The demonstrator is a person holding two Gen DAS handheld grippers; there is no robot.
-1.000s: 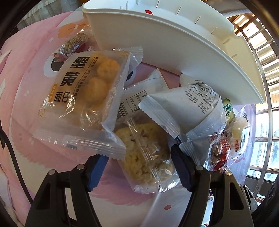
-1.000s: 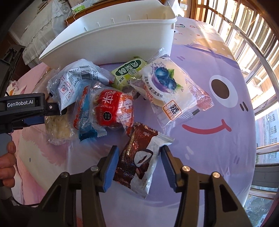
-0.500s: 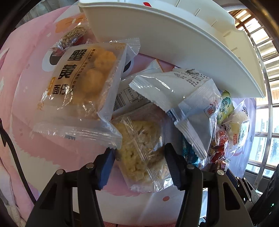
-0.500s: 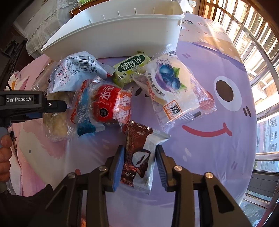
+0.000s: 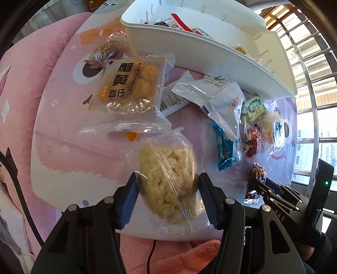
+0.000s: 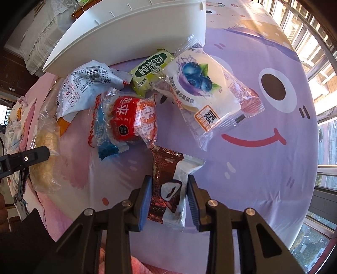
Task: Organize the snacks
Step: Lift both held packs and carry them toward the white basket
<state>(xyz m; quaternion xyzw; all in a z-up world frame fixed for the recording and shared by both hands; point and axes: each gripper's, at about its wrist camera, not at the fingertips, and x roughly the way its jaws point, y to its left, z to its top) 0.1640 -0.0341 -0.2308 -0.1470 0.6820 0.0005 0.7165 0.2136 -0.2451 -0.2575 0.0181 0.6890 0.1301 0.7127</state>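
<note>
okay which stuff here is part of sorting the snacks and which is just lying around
Job:
left gripper, shut on rice puff pack
right gripper, shut on chocolate pack
white bin
blueberry cake pack

Lying about:
cartoon tablecloth
window bars

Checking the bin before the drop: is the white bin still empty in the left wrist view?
No. Several wrapped snacks, including a red-and-white packet, already lie inside the white bin.
</note>
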